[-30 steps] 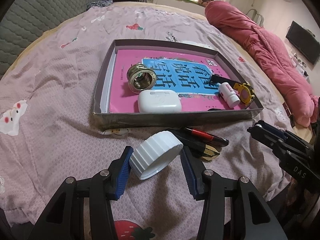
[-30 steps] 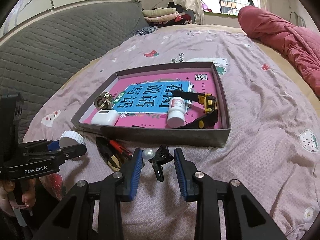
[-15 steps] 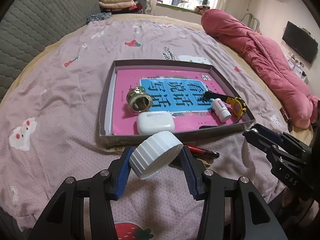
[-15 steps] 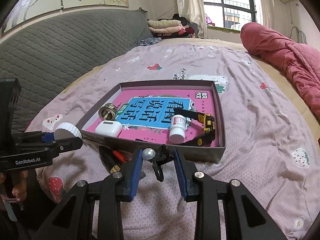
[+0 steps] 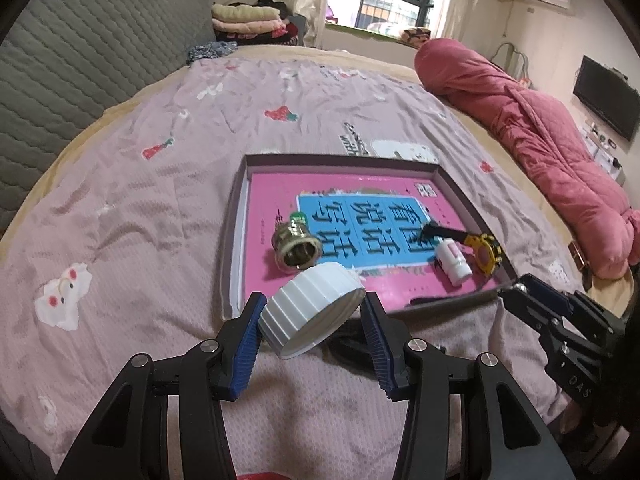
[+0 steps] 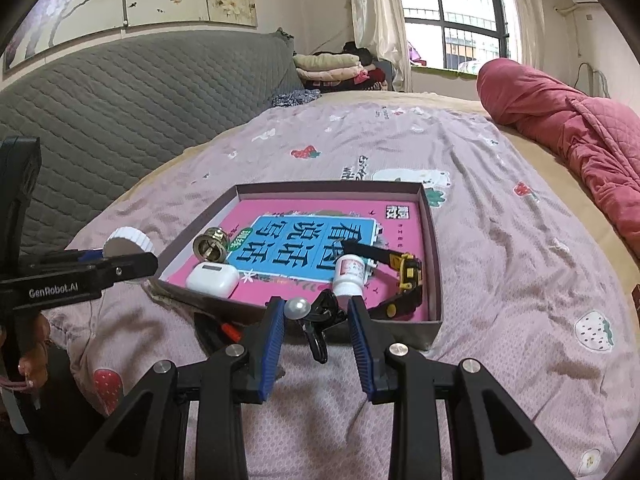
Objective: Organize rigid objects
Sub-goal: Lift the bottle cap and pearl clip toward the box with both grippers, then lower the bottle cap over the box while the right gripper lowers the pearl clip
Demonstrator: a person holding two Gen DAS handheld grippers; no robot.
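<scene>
A person is holding two black handheld grippers with blue ribbed pads over a bed covered in a pale pink sheet (image 6: 500,264) printed with strawberries. The left gripper (image 5: 312,316) is pinching a white ribbed plastic screw cap (image 5: 310,308), tilted with its open side facing down and toward the camera, in the air at the near edge of a shallow grey cardboard box lid (image 6: 434,248). The right gripper (image 6: 316,324) is pinching a black hair clip with a white pearl bead (image 6: 316,316), the bead sitting against its left pad (image 6: 272,334), just in front of the box's near wall.

Inside the box a pink and blue book with Chinese characters (image 6: 320,236) is lying flat. Resting on it are a brass-coloured round metal fitting (image 6: 210,244), a white earbud case (image 6: 212,278), a small white pill bottle with a pink label (image 6: 349,274) and a yellow and black wristwatch (image 6: 406,276). A red and black pen (image 6: 228,326) is lying on the sheet just in front of the box.
</scene>
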